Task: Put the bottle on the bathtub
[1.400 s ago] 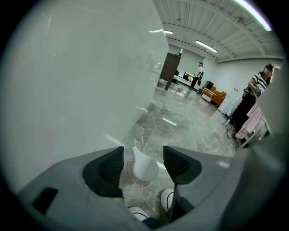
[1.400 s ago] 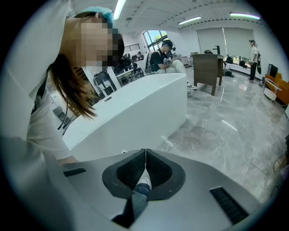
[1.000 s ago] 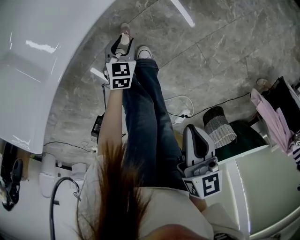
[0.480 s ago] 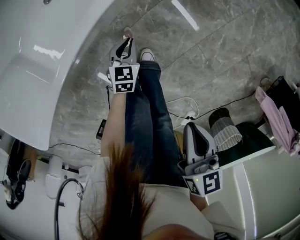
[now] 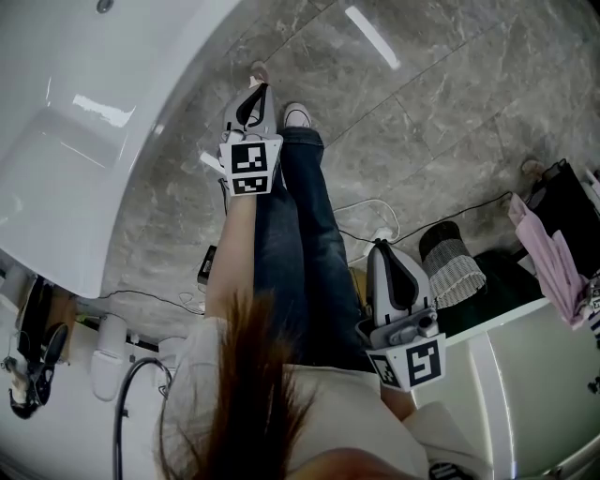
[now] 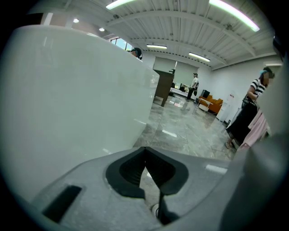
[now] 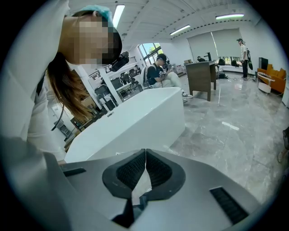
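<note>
Bottle: not to be made out in any view. Bathtub (image 5: 66, 178): white, at the left, standing on the grey marble floor (image 5: 422, 112). Left claw (image 5: 253, 91): over the floor near the tub's outer wall, jaws just closed fully together, nothing between them. Right claw (image 5: 387, 251): beside the person's jeans (image 5: 300, 244), jaws together, empty.

Below you spreads a glossy grey marble-veined tile floor (image 5: 441, 122), crossed by a bright streak of reflected lamp light (image 5: 372, 37). A round striped woven basket with a dark top (image 5: 452, 265) stands on the tiles. Ahead of you, long bright strip lights (image 6: 232, 13) run along a white ribbed ceiling (image 6: 180, 27). Farther off you have an orange sofa (image 6: 213, 104), a dark boxy desk (image 7: 201, 76) and tall windows with pale roller blinds (image 7: 219, 43).
</note>
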Available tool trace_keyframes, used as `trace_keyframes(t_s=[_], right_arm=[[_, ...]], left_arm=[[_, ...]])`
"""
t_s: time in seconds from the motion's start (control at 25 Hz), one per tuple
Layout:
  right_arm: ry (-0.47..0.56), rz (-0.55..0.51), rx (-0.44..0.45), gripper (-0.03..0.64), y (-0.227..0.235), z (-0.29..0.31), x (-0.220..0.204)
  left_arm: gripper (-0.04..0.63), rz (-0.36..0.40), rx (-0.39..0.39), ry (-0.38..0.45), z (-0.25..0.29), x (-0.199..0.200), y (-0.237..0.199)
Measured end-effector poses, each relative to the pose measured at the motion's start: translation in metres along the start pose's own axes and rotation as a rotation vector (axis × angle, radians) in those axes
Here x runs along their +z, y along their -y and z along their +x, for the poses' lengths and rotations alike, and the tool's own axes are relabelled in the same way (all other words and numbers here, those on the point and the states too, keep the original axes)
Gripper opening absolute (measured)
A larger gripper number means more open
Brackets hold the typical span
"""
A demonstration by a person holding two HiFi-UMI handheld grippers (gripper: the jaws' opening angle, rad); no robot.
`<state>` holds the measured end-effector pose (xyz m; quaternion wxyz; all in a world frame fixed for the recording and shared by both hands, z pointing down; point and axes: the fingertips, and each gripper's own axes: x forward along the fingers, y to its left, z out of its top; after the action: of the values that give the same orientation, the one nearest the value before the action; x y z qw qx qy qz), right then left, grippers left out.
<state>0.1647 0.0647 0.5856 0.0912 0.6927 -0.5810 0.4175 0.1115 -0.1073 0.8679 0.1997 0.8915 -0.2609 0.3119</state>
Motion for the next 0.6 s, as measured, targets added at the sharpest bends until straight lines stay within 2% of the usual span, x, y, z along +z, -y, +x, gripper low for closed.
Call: trace_keyframes(t_s=[0.6], right_arm=[[0.044,-0.033,0.055,0.014,-0.024,-0.002,0.025]], left_arm=[[0.014,0.012,0.037,0.085,-0.044,0.067,-0.007]])
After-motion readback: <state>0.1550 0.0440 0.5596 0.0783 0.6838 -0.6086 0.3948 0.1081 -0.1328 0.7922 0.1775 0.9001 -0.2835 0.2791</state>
